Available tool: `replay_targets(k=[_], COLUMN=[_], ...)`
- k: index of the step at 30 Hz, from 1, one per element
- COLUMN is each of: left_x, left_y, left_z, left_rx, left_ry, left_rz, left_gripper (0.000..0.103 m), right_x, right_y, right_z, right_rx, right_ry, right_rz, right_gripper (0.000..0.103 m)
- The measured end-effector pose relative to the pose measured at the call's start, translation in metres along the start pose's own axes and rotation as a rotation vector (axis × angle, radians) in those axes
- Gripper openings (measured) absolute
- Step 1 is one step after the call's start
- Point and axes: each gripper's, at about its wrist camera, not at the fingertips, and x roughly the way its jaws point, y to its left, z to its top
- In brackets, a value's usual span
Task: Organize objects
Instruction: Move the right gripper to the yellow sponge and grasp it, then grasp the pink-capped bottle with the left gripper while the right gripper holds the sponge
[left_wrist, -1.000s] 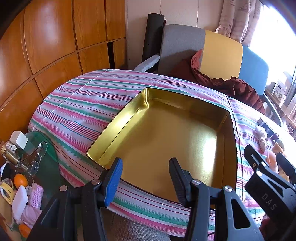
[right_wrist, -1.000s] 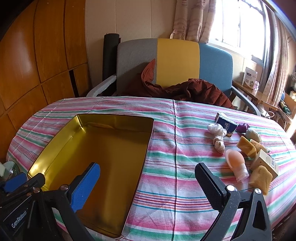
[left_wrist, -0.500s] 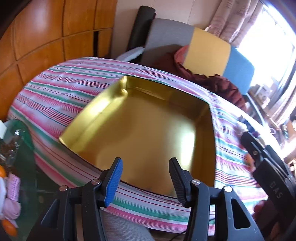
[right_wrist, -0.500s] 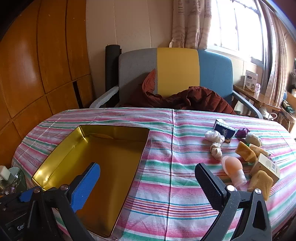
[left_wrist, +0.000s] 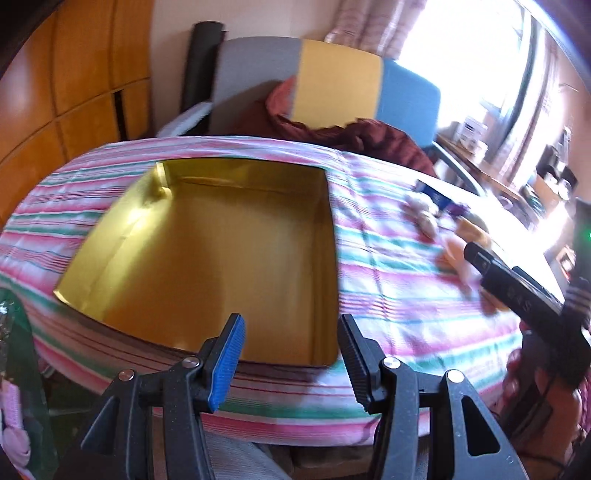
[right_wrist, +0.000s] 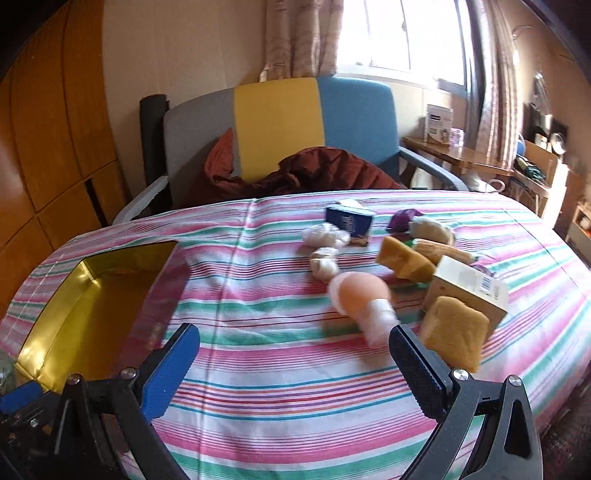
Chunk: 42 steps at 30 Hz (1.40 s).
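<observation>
An empty gold tin tray (left_wrist: 110, 236) (right_wrist: 48, 317) sits on the striped tablecloth at the left. My left gripper (left_wrist: 291, 354) hangs over its near edge, open, with nothing between the fingers. My right gripper (right_wrist: 295, 365) is open wide above the cloth, just short of a pile of small items: a peach squeeze bottle (right_wrist: 360, 295), yellow sponges (right_wrist: 452, 336), a cream box (right_wrist: 469, 288), a blue box (right_wrist: 349, 219), white wrapped bundles (right_wrist: 325, 236) and a purple piece (right_wrist: 404, 218). In the left wrist view the right gripper's black finger (left_wrist: 517, 291) shows at the right, over the blurred pile.
The striped cloth (right_wrist: 277, 373) covers a rounded table. Behind it stands a grey, yellow and blue armchair (right_wrist: 277, 122) with a dark red garment (right_wrist: 314, 170). Wooden panels (left_wrist: 74, 74) are at left; a cluttered side table (right_wrist: 461, 155) is under the window.
Both grippers have swung to the right. The pile of items now sits closer and more central in the right wrist view, and the tray has slid to the left. Neither gripper's opening has changed.
</observation>
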Motion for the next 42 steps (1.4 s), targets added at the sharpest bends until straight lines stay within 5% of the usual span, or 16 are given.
replay_targets(k=[10, 15, 19, 27, 32, 34, 42], left_x=[0.000, 0.007, 0.010, 0.039, 0.071, 0.086, 0.157], left_y=[-0.020, -0.027, -0.039, -0.077, -0.111, -0.128, -0.191], left_z=[-0.004, -0.002, 0.003, 0.020, 0.041, 0.050, 0.076], left_rx=[0.022, 0.013, 0.033, 0.059, 0.071, 0.074, 0.052], left_ry=[0.011, 0.037, 0.046, 0.125, 0.180, 0.188, 0.252], left_rz=[-0.144, -0.181, -0.218, -0.308, -0.360, -0.399, -0.365], left_gripper=[0.053, 0.053, 0.054, 0.067, 0.068, 0.077, 0.081], right_x=[0.038, 0.062, 0.071, 0.071, 0.057, 0.061, 0.062], right_y=[-0.101, -0.117, -0.125, -0.128, -0.138, -0.141, -0.144], right_z=[-0.010, -0.015, -0.017, -0.026, -0.034, -0.035, -0.038], right_rx=[0.213, 0.232, 0.247, 0.248, 0.304, 0.314, 0.327], right_ry=[0.044, 0.091, 0.073, -0.003, -0.067, -0.051, -0.061], right_rz=[-0.155, -0.136, -0.105, -0.074, -0.157, -0.144, -0.120], right_gripper=[0.102, 0.075, 0.064, 0.063, 0.061, 0.061, 0.063])
